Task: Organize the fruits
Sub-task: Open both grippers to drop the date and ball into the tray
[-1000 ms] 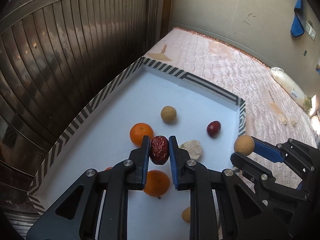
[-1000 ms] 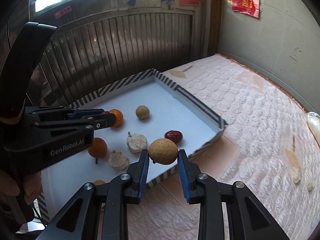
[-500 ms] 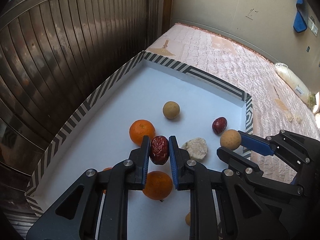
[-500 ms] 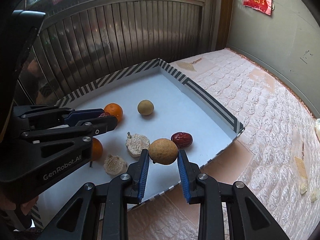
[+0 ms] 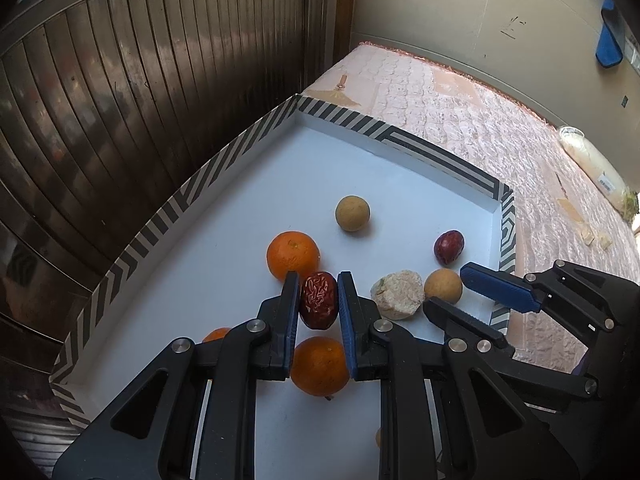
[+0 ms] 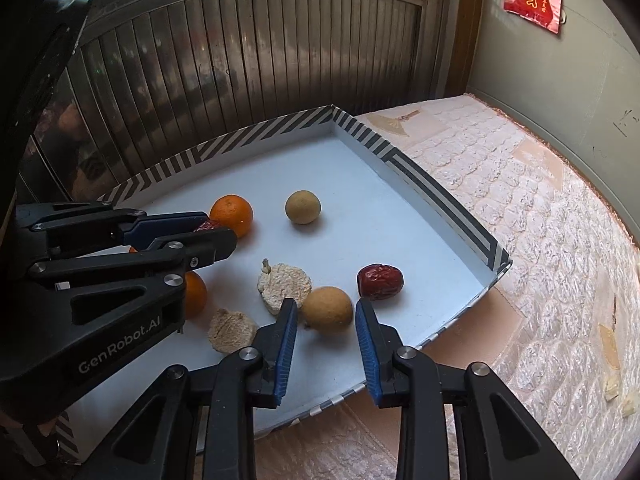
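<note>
Left gripper is clamped tight on a wrinkly red date, held just above the tray, w/ an orange right behind it. Right gripper has its jaws a bit apart around a tan longan that looks set on the tray floor, pads not pressing. A 2nd date sits just beside it.

Two fisheye views are given, each looking forward and steeply down along a gripper's fingers. The white tray with its fruits is seen close up from the left gripper; the same tray is shared from the right gripper.
</note>
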Demonstrator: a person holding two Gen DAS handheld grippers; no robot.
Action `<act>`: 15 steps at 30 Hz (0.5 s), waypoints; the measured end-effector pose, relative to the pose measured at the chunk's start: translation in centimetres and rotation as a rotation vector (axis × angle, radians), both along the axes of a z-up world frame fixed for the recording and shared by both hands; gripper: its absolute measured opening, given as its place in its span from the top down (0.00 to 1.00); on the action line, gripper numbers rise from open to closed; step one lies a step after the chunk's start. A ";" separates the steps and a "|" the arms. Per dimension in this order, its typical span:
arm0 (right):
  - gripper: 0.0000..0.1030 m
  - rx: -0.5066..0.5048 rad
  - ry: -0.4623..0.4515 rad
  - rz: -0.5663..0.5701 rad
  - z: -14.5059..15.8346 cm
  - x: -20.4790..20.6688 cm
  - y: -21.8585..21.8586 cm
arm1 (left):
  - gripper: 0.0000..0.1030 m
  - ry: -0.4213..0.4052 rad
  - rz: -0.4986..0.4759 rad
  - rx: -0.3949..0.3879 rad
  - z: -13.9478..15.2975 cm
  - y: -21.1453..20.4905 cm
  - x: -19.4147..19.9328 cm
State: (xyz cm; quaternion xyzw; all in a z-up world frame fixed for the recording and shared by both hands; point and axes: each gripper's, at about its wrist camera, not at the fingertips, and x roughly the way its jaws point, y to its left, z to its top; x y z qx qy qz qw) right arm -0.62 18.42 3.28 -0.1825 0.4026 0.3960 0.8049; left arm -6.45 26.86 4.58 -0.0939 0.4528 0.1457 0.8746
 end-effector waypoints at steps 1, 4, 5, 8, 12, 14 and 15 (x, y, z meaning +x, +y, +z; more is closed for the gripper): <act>0.69 0.006 0.005 -0.001 0.1 0.0 -0.1 | 0.82 0.002 0.003 0.006 0.0 0.0 0.0; 0.67 0.026 0.007 0.000 0.4 -0.3 -0.4 | 0.81 -0.004 0.012 0.023 0.3 -0.1 -0.2; 0.67 0.034 0.006 0.000 0.6 -0.4 -0.6 | 0.79 -0.007 0.014 0.030 0.4 -0.2 -0.3; 0.66 0.056 0.005 -0.013 1.1 -0.6 -1.3 | 0.46 -0.034 0.019 0.043 1.1 -0.5 -0.6; 0.66 0.079 -0.004 -0.035 1.7 -0.8 -2.6 | 0.38 -0.069 0.020 0.063 2.1 -1.2 -0.8; 0.66 0.089 -0.011 -0.047 2.1 -0.9 -3.3 | 0.38 -0.075 0.013 0.067 2.4 -1.7 -0.8; 0.66 0.093 -0.014 -0.052 2.3 -1.0 -3.6 | 0.38 -0.078 0.009 0.069 2.5 -2.0 -0.7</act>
